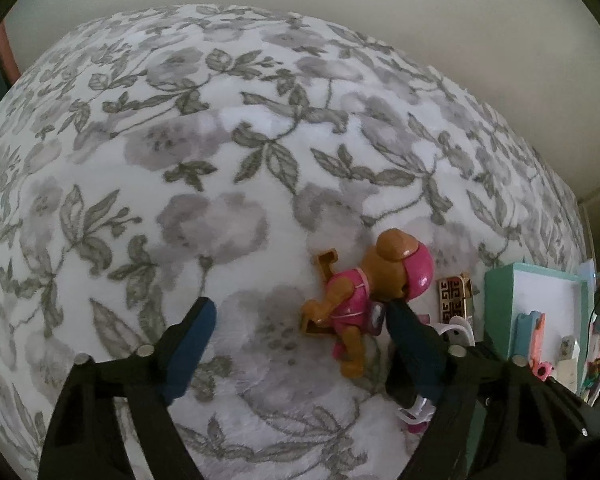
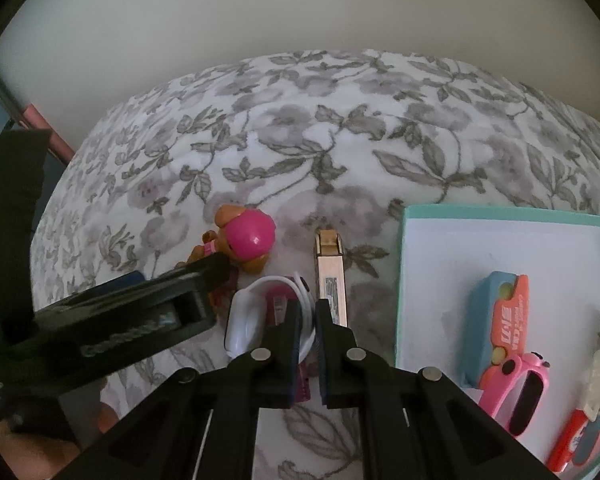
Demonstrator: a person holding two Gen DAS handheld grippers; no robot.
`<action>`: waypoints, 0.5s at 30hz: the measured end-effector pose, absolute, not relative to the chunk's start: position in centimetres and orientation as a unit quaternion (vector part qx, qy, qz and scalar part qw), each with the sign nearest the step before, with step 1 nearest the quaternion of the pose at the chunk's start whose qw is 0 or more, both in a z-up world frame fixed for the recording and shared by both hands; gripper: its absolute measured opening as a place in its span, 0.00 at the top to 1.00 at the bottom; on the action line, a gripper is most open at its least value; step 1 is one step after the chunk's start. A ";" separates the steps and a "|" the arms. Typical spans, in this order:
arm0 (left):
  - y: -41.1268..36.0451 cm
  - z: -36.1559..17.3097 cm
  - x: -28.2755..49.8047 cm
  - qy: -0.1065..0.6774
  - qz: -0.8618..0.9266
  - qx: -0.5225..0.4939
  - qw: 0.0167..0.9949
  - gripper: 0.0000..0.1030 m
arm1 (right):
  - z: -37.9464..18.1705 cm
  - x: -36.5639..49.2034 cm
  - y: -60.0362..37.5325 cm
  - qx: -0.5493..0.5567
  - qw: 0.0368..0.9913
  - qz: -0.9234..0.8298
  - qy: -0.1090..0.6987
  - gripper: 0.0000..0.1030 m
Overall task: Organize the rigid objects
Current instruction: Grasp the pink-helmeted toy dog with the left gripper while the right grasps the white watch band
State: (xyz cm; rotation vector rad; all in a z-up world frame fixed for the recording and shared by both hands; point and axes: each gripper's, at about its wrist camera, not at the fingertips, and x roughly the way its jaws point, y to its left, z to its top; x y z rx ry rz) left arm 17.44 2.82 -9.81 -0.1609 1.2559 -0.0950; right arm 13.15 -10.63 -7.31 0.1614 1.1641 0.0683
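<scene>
A brown toy dog in pink clothes and a pink helmet [image 1: 364, 300] lies on the flowered bedspread [image 1: 220, 160]. My left gripper [image 1: 300, 320] is open around it, the right finger touching its helmet side. The dog also shows in the right wrist view [image 2: 246, 240], with the left gripper's finger [image 2: 196, 280] in front of it. My right gripper [image 2: 309, 312] is nearly closed on the rim of a white ring-shaped thing [image 2: 256, 312] beside a gold patterned box [image 2: 330, 276]. The gold box also shows in the left wrist view [image 1: 455, 296].
A teal-rimmed white tray [image 2: 440, 280] lies at the right and holds a blue and orange toy [image 2: 500, 320], pink toy sunglasses [image 2: 520, 392] and other small items. The tray also shows in the left wrist view [image 1: 540, 300]. A plain wall stands behind the bed.
</scene>
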 end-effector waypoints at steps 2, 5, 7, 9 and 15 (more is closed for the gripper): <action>2.7 -10.0 17.4 0.586 -0.047 -0.077 0.805 0.22 | -7.3 13.2 -10.6 0.077 0.831 0.033 0.550 0.92; 2.5 -9.9 17.4 0.582 -0.054 -0.076 0.808 0.32 | -7.3 13.2 -10.7 0.078 0.831 0.033 0.550 0.92; 2.2 -9.9 17.5 0.578 -0.064 -0.073 0.810 0.42 | -7.3 13.2 -10.8 0.080 0.831 0.033 0.550 0.92; 1.8 -9.7 17.4 0.575 -0.075 -0.074 0.811 0.51 | -7.3 13.1 -10.8 0.082 0.830 0.032 0.550 0.92; 1.1 -9.6 17.5 0.573 -0.099 -0.066 0.811 0.59 | -7.3 13.1 -10.7 0.085 0.830 0.030 0.550 0.92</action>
